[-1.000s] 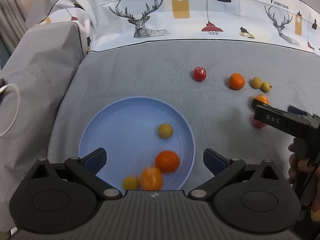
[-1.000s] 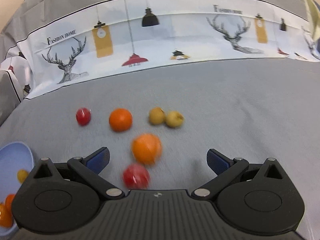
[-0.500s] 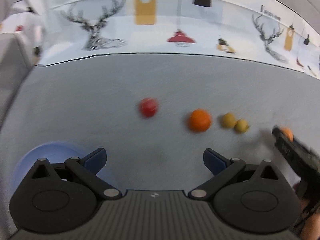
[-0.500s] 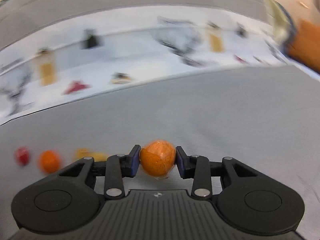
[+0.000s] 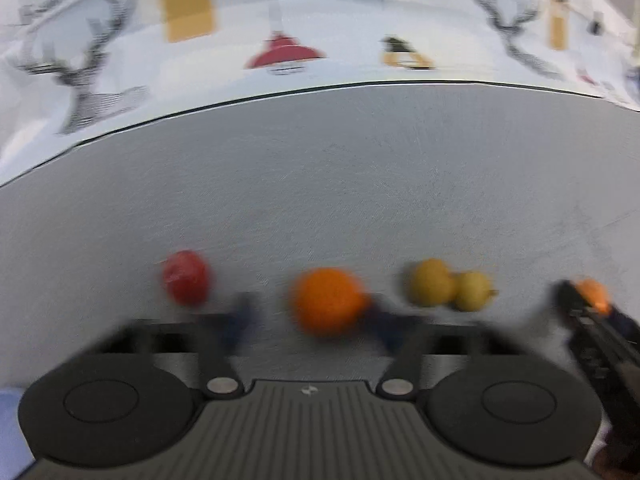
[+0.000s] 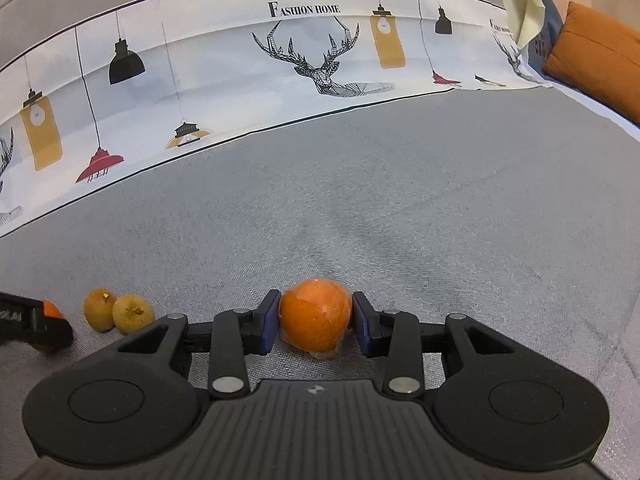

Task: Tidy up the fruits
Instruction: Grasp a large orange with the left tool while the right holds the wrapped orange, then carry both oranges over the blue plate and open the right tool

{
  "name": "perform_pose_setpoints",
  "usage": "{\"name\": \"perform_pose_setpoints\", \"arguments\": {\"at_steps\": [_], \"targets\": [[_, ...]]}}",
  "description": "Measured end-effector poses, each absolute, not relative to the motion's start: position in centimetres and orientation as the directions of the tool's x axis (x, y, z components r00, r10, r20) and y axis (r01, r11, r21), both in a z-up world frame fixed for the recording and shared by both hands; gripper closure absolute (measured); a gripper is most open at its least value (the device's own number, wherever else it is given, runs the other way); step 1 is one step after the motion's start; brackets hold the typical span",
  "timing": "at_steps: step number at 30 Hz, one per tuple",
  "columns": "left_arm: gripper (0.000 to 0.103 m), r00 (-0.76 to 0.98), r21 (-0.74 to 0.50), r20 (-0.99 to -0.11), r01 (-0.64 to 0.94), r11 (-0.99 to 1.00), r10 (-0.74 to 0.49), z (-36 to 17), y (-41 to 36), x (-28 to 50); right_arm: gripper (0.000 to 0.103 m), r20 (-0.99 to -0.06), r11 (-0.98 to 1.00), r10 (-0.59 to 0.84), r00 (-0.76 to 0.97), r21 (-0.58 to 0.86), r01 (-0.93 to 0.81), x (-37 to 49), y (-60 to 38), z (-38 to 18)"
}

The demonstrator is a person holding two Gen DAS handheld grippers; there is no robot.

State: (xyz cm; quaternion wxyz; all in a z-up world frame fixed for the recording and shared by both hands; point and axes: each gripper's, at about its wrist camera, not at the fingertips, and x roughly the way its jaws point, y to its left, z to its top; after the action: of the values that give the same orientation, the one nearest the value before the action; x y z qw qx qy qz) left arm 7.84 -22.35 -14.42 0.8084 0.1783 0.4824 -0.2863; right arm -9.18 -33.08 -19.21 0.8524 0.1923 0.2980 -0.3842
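Grey bed cover (image 6: pixel 440 208) is carrying the loose fruit. Right tool (image 6: pixel 316 322) is gripping the wrapped orange (image 6: pixel 315 320), jaws closed on it. Left tool (image 5: pixel 308 320) is closing around the bare orange (image 5: pixel 326 300), which lies dead ahead between its blurred jaws; contact unclear. Yellow pair (image 5: pixel 450 289) is sitting just right of that orange, red fruit (image 5: pixel 186 277) left.

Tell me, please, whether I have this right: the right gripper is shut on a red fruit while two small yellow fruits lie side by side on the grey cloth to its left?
Not quite. The right gripper is shut on an orange fruit, not a red one; the right wrist view shows it clearly. The rest holds: the two small yellow fruits lie side by side on the grey cloth to its left.
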Motion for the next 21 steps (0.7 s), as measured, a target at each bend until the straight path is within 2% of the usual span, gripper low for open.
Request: {"name": "perform_pose_setpoints", "arguments": {"at_steps": [5, 8, 15, 21], "targets": [[0.064, 0.378, 0.015, -0.871, 0.659, 0.752, -0.314, -13.1, -21.6, 6.1, 0.064, -0.642, 0.642, -0.542, 0.543, 0.101, 0.760, -9.2, -33.0, -19.0], [0.064, 0.421, 0.023, -0.843, 0.651, 0.759, -0.335, -10.7, -19.2, 3.8, 0.064, -0.588, 0.666, -0.551, 0.593, 0.119, 0.737, -9.4, -32.2, -18.4], [0.063, 0.508, 0.029, -0.797, 0.575, 0.818, -0.328, -3.4, -8.8, -2.4, 0.064, -0.509, 0.718, -0.572, 0.643, 0.068, 0.692, -10.3, -30.0, -16.7], [0.063, 0.583, 0.079, -0.762, 0.517, 0.852, -0.283, 1.3, 0.0, -7.4, 0.064, -0.439, 0.786, -0.552, 0.709, 0.011, 0.618, -14.0, -25.4, -11.7]]}}
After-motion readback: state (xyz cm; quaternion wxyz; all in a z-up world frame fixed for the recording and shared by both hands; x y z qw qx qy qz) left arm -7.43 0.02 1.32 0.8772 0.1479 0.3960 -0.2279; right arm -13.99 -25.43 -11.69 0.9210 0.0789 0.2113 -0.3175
